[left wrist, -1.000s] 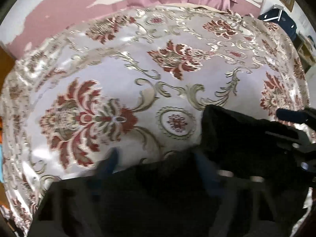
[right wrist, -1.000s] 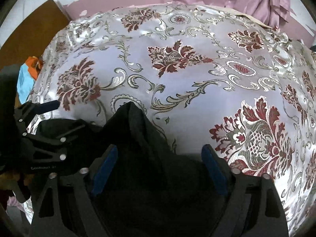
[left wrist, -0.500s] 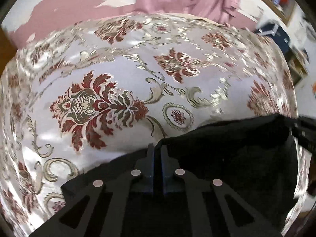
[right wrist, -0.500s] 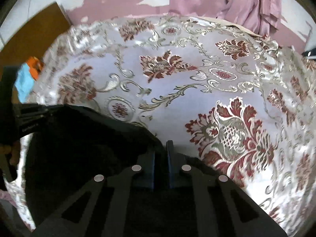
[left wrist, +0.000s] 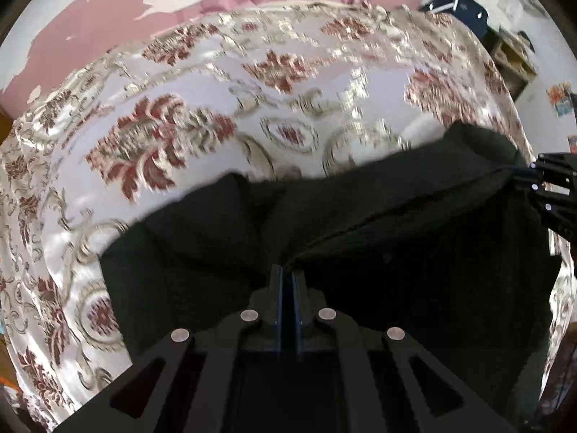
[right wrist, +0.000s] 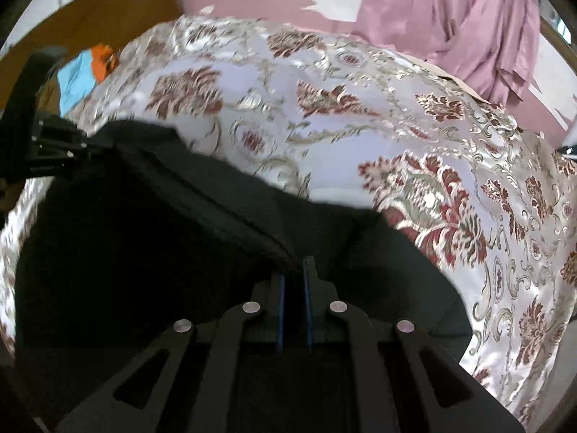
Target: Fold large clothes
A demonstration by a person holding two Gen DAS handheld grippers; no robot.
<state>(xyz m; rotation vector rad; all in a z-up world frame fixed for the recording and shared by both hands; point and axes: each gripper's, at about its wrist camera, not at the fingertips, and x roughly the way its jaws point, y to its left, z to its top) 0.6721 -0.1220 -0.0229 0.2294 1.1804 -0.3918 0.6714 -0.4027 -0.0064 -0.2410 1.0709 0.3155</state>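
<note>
A large black garment (left wrist: 396, 216) lies on a bed with a shiny floral bedspread (left wrist: 180, 126). My left gripper (left wrist: 286, 270) is shut on the garment's edge, the cloth pinched between its blue pads. My right gripper (right wrist: 293, 267) is shut on another part of the same edge of the black garment (right wrist: 144, 223). The edge runs taut between the two grippers, lifted off the bedspread (right wrist: 360, 126). The right gripper (left wrist: 537, 180) shows at the right rim of the left wrist view, and the left gripper (right wrist: 77, 151) at the left rim of the right wrist view.
A pink wall with peeling paint (left wrist: 126, 11) stands behind the bed, with pink curtains (right wrist: 487, 29) hanging. Blue and orange cloth (right wrist: 86, 68) lies off the bed's left side by a brown board (right wrist: 90, 14). A dark blue bag (left wrist: 458, 7) sits at the far right.
Both grippers closed from open onto the black garment's edge. They then moved apart and across the bed, pulling the edge taut and dragging the cloth over the bedspread.
</note>
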